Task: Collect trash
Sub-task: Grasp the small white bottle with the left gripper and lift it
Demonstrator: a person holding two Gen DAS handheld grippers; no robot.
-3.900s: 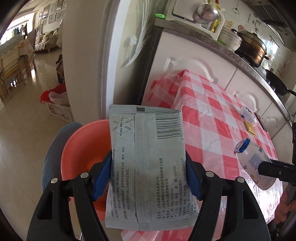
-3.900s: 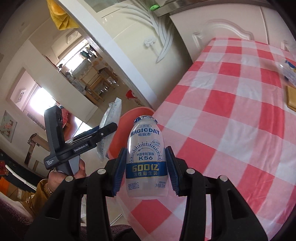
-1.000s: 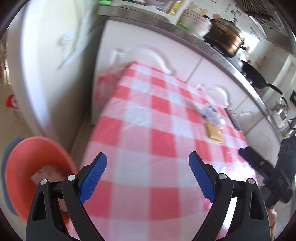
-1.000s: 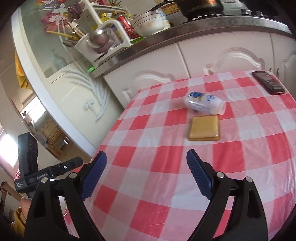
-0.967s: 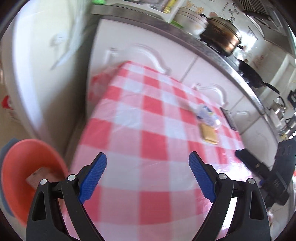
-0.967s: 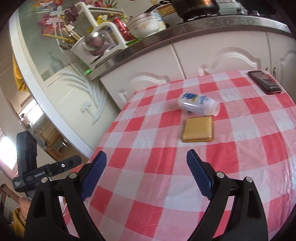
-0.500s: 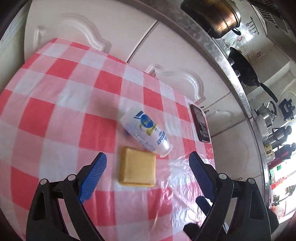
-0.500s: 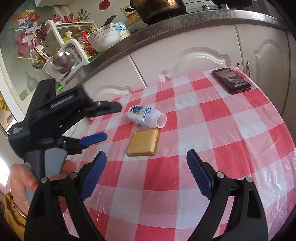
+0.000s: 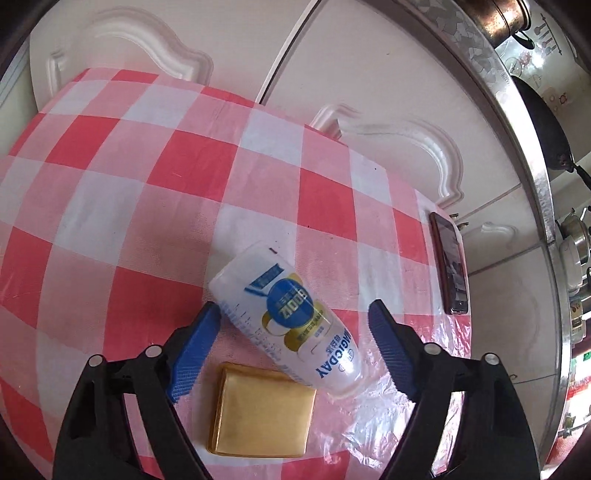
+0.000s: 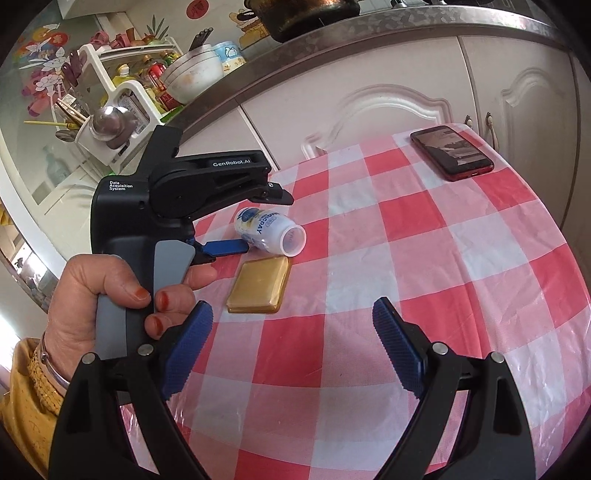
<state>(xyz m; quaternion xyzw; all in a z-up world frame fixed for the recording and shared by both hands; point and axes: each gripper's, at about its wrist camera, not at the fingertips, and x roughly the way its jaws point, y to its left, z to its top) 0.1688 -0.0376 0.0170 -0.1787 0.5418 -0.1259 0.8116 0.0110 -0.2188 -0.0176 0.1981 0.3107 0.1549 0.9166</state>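
Now the left gripper, low in the frame, has been closing its jaws around the lying bottle on the checked table; its pads seem not yet pressing. Right gripper hangs open, empty. Next: squeeze and lift without nudging the gold packet.

A red-and-white checked tablecloth under clear plastic covers the table. A dark phone in a red case lies face up near its far right corner. Behind stand white cabinet doors under a steel counter edge. On the counter sit a white utensil rack, stacked bowls, and what looks like a dark pot.
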